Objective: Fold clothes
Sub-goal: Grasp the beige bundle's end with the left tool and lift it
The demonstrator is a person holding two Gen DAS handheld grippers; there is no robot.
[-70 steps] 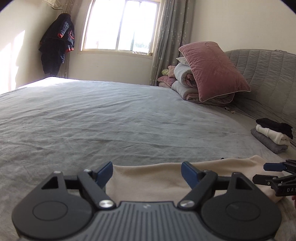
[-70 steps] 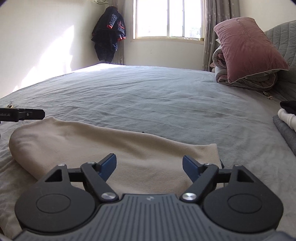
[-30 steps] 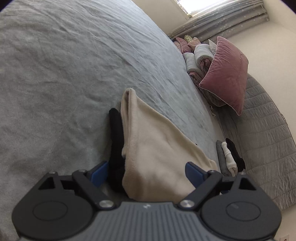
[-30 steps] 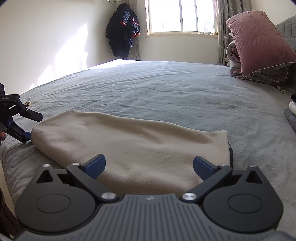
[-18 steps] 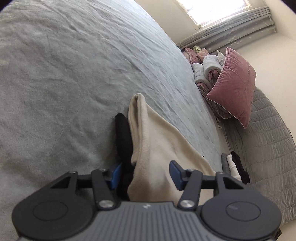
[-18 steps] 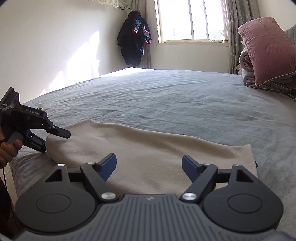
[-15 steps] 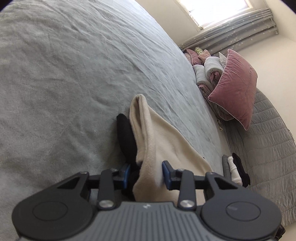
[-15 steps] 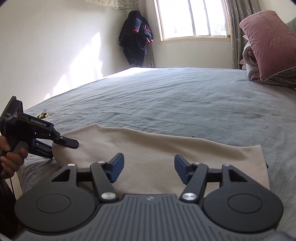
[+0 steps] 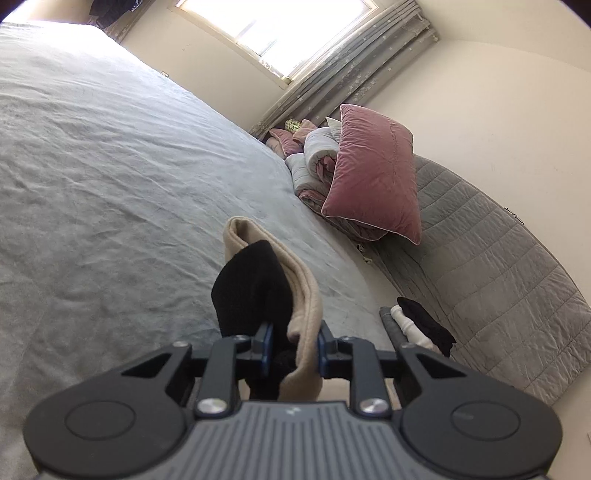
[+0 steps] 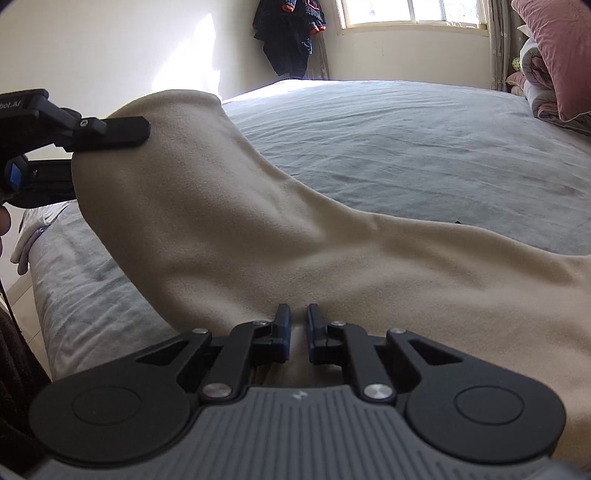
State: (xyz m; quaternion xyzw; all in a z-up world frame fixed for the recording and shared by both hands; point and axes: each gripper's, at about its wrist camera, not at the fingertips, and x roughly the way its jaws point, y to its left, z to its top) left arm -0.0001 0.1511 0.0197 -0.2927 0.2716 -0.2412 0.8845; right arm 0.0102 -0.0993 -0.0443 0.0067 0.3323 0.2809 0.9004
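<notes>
1. Your left claw [image 9: 292,349] is pinching the near end of the beige garment [image 10: 280,236] together with its black lining [image 9: 251,291], holding that end lifted off the bed.
2. Your right claw [image 10: 296,328] is sitting nearly pressed together, with only a thin gap showing; whether it is gripping the beige cloth beneath it, you cannot tell.
3. Ahead and to the right of your left claw, a small stack of folded clothes [image 9: 417,325] is lying beside the quilted headboard [image 9: 498,266].
4. Farther ahead, a pink pillow [image 9: 373,184] is leaning on rolled bedding [image 9: 317,155].
5. The grey bed [image 9: 110,177] is stretching wide to the left of your left claw.
6. A dark jacket [image 10: 288,33] is hanging beside the window [image 10: 410,11].
</notes>
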